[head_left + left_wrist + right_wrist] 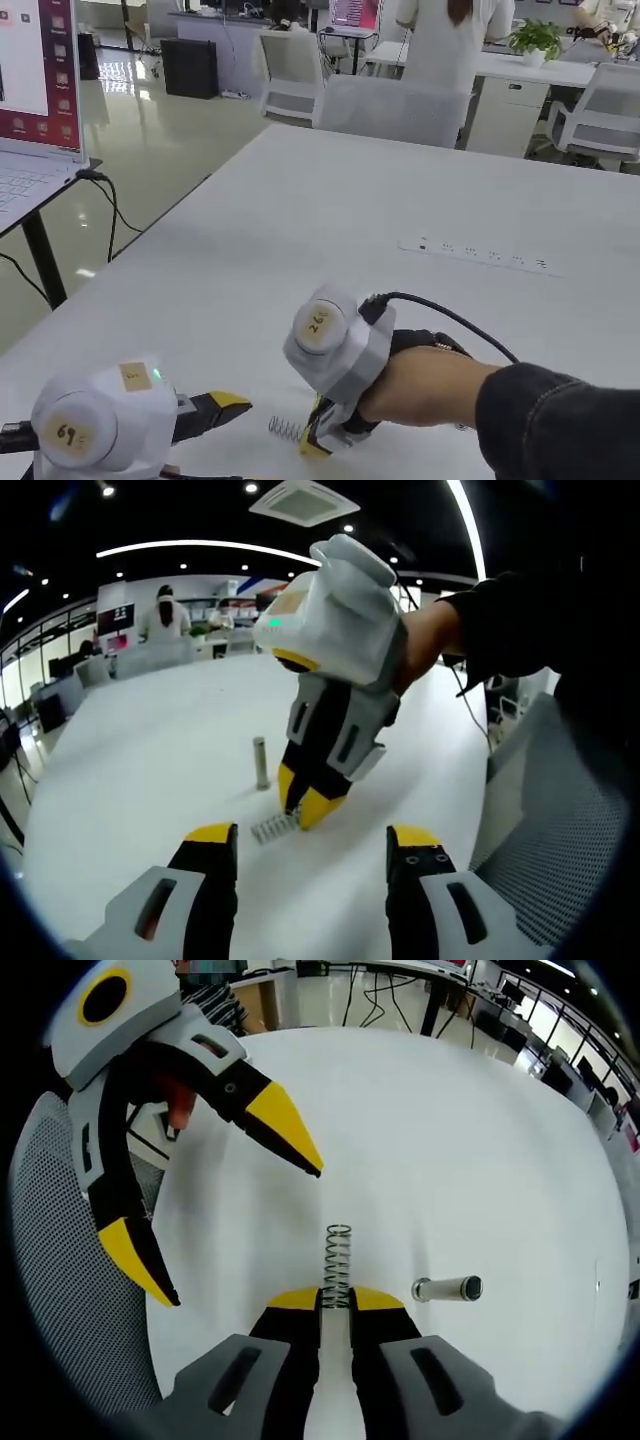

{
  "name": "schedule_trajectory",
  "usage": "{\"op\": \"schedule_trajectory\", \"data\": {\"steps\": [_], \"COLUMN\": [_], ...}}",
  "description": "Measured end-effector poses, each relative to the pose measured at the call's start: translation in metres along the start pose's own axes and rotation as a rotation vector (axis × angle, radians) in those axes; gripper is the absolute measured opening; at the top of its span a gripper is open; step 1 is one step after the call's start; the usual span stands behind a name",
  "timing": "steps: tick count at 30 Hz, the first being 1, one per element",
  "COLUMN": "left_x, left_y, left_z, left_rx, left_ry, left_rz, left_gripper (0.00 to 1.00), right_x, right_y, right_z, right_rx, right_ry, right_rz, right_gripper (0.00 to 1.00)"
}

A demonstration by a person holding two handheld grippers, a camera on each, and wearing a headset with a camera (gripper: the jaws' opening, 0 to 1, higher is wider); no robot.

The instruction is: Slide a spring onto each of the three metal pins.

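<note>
Near side of worktop point(300, 220), toward its left edge: right gripper point(337, 1300) fingers point(295, 1305) pinched shut on one end of spring point(338, 1255), rest sticking out leftward. Pin point(447, 1288) upright just beyond it, not touching. Left gripper point(310, 835) spread wide, holding nothing, tips near spring's free end. Worktop runs wide to far and right.

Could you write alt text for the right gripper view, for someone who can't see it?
The right gripper pinches one end of a spring over a white table, a metal pin close by. The left gripper hangs open alongside.
</note>
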State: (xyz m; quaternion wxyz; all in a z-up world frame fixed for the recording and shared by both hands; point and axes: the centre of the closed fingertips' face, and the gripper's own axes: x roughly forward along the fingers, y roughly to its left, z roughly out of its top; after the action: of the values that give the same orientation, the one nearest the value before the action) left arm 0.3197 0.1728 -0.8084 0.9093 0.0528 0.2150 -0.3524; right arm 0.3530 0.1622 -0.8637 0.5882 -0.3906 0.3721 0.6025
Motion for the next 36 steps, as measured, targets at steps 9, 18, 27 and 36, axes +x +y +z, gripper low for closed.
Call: {"op": "schedule_trajectory", "data": {"steps": [9, 18, 27, 36], "left_x": [0.004, 0.007, 0.016, 0.022], "left_y": [-0.004, -0.007, -0.012, -0.021], "left_z": [0.003, 0.007, 0.017, 0.026], "left_rx": [0.012, 0.030, 0.061, 0.096], "left_ry": [0.003, 0.006, 0.007, 0.008], "left_rz": [-0.013, -0.032, -0.067, -0.109], "left_gripper": [0.54, 0.53, 0.52, 0.51], "right_x": [-0.009, -0.031, -0.054, -0.067], "right_y": [0.004, 0.006, 0.006, 0.011], "right_z": [-0.006, -0.013, -0.030, -0.046], "right_rx": [-0.008, -0.029, -0.009, 0.002], "right_ry": [-0.003, -0.004, -0.008, 0.004], "right_rz": [0.002, -0.012, -0.034, -0.040], "right_gripper": [0.07, 0.07, 0.07, 0.07]}}
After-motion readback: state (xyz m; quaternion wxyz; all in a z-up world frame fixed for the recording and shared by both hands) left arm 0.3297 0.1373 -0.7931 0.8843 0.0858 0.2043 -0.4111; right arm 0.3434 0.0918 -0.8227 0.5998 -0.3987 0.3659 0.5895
